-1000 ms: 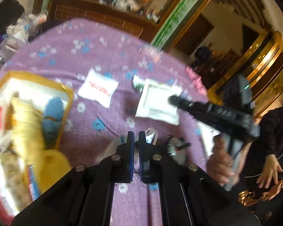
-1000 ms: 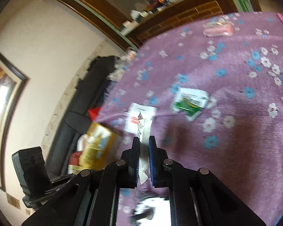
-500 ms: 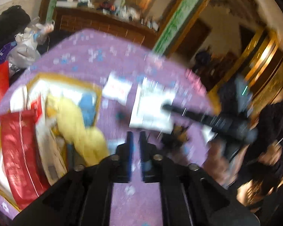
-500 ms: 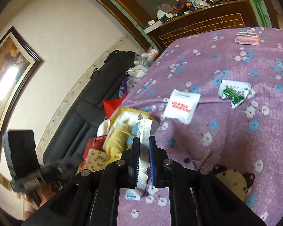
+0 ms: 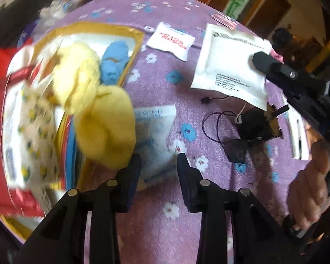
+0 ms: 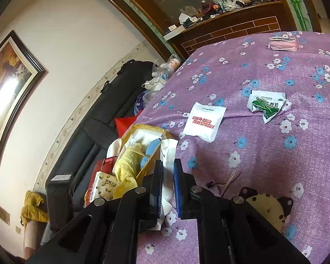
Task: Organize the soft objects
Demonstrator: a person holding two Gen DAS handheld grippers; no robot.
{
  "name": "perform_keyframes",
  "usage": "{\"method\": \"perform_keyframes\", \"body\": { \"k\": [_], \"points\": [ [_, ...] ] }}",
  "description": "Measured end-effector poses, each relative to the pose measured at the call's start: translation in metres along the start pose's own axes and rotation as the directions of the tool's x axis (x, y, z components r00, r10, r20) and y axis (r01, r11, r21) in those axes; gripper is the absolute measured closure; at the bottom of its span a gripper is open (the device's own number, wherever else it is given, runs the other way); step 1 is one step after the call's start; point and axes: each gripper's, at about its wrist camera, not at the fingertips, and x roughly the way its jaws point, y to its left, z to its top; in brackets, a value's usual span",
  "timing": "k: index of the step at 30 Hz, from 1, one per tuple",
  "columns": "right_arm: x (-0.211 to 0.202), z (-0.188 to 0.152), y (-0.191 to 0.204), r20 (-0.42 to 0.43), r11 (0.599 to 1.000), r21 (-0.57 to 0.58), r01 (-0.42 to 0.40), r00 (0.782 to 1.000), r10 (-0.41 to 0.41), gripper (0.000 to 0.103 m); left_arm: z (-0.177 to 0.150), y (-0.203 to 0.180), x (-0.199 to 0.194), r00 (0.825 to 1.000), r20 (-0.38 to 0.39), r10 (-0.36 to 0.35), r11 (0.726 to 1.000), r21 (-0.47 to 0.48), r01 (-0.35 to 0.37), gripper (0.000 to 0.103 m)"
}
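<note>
Left tool point(image 5: 157, 161) has just been opening its jaws, and nothing is pinched between them. A blue and white packet point(image 5: 154, 132) lies flat on the purple bench point(image 5: 209, 231) right in front of the tips, half under the yellow cloth point(image 5: 103, 127) that spills out of the box point(image 5: 129, 50). The packet's long side runs away from the tool, toward the box. Right tool point(image 6: 167, 180) is pinched narrow on a white bag point(image 6: 168, 154), farther off to the side.

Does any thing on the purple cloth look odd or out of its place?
Yes. A flat black and tan gear-like part with thin black cords lies among soft packets on the purple flowered cloth. The green and white sachet is crumpled.
</note>
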Motion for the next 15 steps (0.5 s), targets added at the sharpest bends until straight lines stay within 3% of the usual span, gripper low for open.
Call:
{"method": "perform_keyframes", "body": {
  "k": [2, 3, 4, 11, 13, 15],
  "points": [
    [0.0, 0.0, 0.0, -0.001, 1.0, -0.001, 0.003, 1.0, -0.003, 0.094, -0.004, 0.001, -0.001, 1.0, 0.006, -0.007, 1.0, -0.014, 0.007, 0.071],
    [0.0, 0.0, 0.0, -0.001, 1.0, -0.003, 0.002, 1.0, -0.002, 0.094, -0.005, 0.001, 0.001, 1.0, 0.011, -0.003, 1.0, -0.017, 0.004, 0.064],
    [0.0, 0.0, 0.001, -0.001, 1.0, -0.005, 0.003, 1.0, -0.003, 0.094, -0.005, 0.001, 0.005, 1.0, 0.011, 0.004, 1.0, -0.011, -0.004, 0.063],
    [0.002, -0.001, 0.003, -0.005, 1.0, -0.026, -0.009, 1.0, 0.009, 0.094, 0.008, 0.003, 0.014, 0.999, 0.003, -0.033, 0.997, -0.076, 0.033, 0.062],
    [0.002, 0.0, 0.001, -0.005, 1.0, -0.022, -0.011, 1.0, 0.011, 0.094, 0.008, 0.013, 0.005, 0.996, 0.042, -0.078, 0.988, -0.131, 0.083, 0.06],
    [0.002, 0.0, 0.001, -0.003, 1.0, -0.022, -0.012, 1.0, 0.012, 0.094, 0.013, 0.016, 0.004, 0.996, 0.068, -0.052, 0.988, -0.143, 0.061, 0.058]
  ]
}}
